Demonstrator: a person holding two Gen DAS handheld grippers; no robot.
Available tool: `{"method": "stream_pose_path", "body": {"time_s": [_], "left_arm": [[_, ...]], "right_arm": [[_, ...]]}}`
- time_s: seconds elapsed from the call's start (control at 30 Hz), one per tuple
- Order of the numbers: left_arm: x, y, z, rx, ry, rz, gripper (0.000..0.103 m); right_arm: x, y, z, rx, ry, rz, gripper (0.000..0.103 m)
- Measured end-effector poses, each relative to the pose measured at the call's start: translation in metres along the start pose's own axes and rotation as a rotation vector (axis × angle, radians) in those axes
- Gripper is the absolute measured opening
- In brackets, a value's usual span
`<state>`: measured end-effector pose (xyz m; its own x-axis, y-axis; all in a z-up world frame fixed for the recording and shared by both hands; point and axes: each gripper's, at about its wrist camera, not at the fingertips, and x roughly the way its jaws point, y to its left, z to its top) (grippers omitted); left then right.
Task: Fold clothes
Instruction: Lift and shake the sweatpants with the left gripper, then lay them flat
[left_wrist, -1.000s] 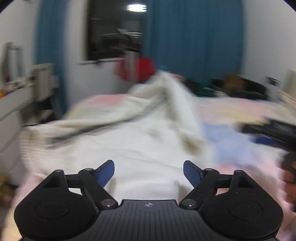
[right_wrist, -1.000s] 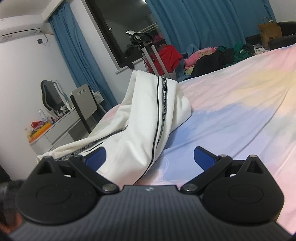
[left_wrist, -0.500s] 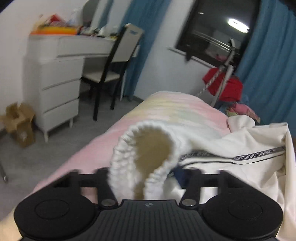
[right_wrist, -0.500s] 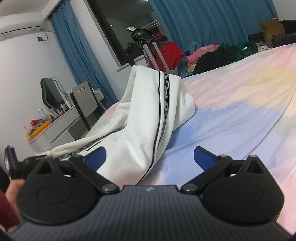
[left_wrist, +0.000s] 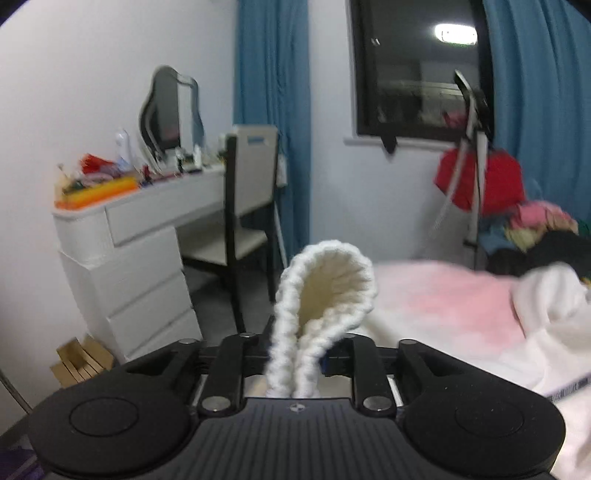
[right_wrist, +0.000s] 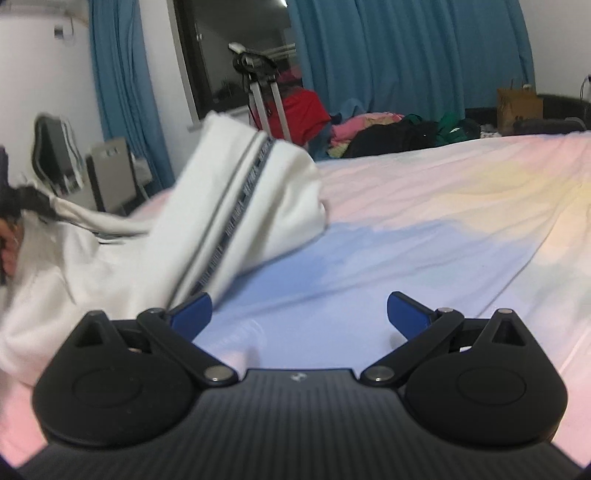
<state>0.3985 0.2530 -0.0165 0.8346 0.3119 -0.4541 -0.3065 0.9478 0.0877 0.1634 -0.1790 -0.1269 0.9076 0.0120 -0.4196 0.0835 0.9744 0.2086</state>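
A white garment with a black lettered stripe (right_wrist: 236, 206) lies bunched on the pastel bed sheet (right_wrist: 424, 221). My left gripper (left_wrist: 295, 363) is shut on its ribbed knit cuff (left_wrist: 328, 284), which loops up above the jaws; the rest of the garment (left_wrist: 550, 321) trails off to the right. In the right wrist view the left gripper (right_wrist: 22, 199) shows at the far left, lifting the cloth. My right gripper (right_wrist: 298, 314) is open and empty, low over the sheet, with the garment beside its left finger (right_wrist: 188, 314).
A white dresser (left_wrist: 140, 258) with clutter and a mirror stands left of the bed, with a chair (left_wrist: 251, 206) beside it. A stand with a red garment (left_wrist: 480, 177) and a clothes pile (right_wrist: 399, 129) are by the blue curtains. A paper bag (right_wrist: 519, 107) stands far right.
My left gripper has closed on the ribbed cuff and lifted it, pulling the garment up and left. The right gripper has stayed open and shifted slightly over the sheet.
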Motion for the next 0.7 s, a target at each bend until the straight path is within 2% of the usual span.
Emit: {"method": "stream_pose_path", "body": {"time_s": [0.07, 0.13, 0.2, 0.27, 0.47, 0.63, 0.7], "left_arm": [[-0.005, -0.002, -0.014, 0.005, 0.006, -0.008, 0.067], [-0.016, 0.001, -0.027, -0.001, 0.001, -0.017, 0.078], [-0.028, 0.005, -0.039, -0.008, -0.003, -0.025, 0.08], [-0.053, 0.012, -0.051, -0.014, -0.011, -0.044, 0.088], [-0.147, 0.017, -0.085, -0.003, -0.017, -0.135, 0.088], [-0.231, 0.001, -0.127, -0.027, 0.039, -0.206, 0.094], [-0.257, -0.005, -0.147, -0.037, 0.09, -0.244, 0.094]], "right_arm": [[0.005, 0.003, -0.004, -0.03, 0.013, -0.003, 0.103], [0.01, 0.005, -0.007, -0.053, 0.028, 0.001, 0.103], [0.013, 0.006, -0.009, -0.063, 0.038, -0.003, 0.103], [0.013, 0.005, -0.01, -0.072, 0.044, -0.016, 0.103], [0.015, 0.008, -0.02, -0.14, 0.081, -0.043, 0.103], [0.026, 0.015, -0.038, -0.213, 0.126, -0.053, 0.103], [0.027, 0.016, -0.041, -0.228, 0.124, -0.061, 0.103]]}}
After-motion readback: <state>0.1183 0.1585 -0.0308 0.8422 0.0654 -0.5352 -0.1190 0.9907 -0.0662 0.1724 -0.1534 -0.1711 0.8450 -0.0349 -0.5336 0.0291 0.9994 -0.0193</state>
